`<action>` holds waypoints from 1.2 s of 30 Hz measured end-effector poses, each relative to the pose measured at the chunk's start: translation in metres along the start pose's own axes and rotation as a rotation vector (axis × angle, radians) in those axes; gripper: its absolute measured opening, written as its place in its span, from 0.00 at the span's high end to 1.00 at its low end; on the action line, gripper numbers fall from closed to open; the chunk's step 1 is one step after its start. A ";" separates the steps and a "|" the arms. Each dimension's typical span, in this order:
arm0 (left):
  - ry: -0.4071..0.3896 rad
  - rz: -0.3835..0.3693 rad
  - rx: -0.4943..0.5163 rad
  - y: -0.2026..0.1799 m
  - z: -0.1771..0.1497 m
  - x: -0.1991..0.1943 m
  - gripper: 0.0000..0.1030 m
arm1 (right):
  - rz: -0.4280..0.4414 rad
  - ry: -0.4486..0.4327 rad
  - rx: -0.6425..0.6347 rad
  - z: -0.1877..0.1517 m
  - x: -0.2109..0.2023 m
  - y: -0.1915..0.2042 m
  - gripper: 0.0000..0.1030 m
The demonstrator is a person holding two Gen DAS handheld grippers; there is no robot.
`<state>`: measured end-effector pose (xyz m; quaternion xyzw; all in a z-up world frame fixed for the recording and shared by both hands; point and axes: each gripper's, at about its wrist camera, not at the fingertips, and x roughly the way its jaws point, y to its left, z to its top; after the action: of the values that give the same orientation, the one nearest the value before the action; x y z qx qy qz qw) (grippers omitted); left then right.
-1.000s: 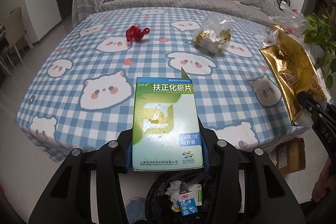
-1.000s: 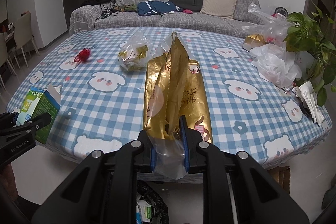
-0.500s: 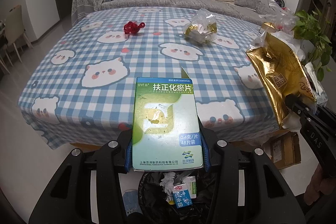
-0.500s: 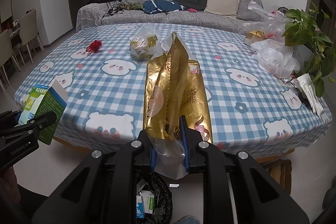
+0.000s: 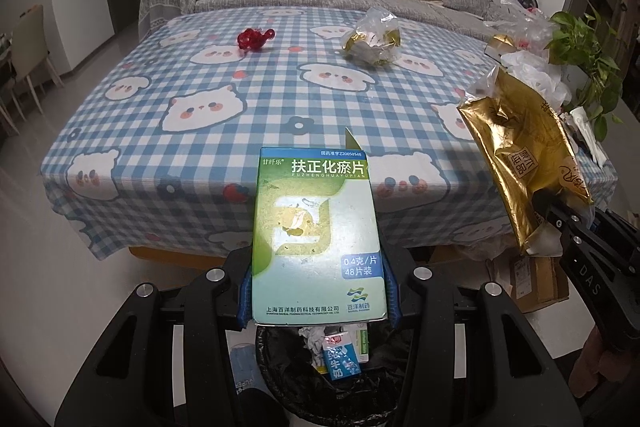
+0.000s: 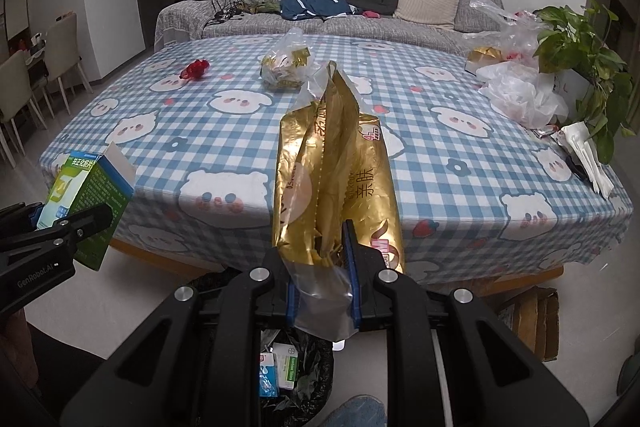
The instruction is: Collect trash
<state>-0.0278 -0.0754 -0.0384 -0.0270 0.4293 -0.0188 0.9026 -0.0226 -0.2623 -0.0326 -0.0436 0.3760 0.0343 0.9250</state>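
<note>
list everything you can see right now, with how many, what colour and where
medicine box: 1, green and white, in left claw above bin
gold wrapper: 1, gold, in right claw
bin: 1, black liner, on floor below claws, holds trash
red wrapper: 1, red, far left on table
clear bag: 1, clear with gold, far on table
table: 1, blue check cloth
sofa: 1, grey, behind table
plant: 1, green, table's right
left claw: 1, black, shut on box
right claw: 1, black, shut on wrapper

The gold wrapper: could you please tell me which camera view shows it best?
The left wrist view: there the whole gold wrapper shows side-on, pinched in the right gripper. The right wrist view shows it foreshortened, its lower end hidden between the fingers.
</note>
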 end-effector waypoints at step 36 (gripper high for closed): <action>0.096 -0.019 0.021 -0.008 -0.095 0.043 0.55 | 0.004 0.123 -0.032 -0.097 0.013 0.006 0.83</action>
<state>-0.0750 -0.0887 -0.1309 -0.0205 0.4715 -0.0330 0.8810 -0.0806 -0.2661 -0.1110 -0.0596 0.4317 0.0396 0.8992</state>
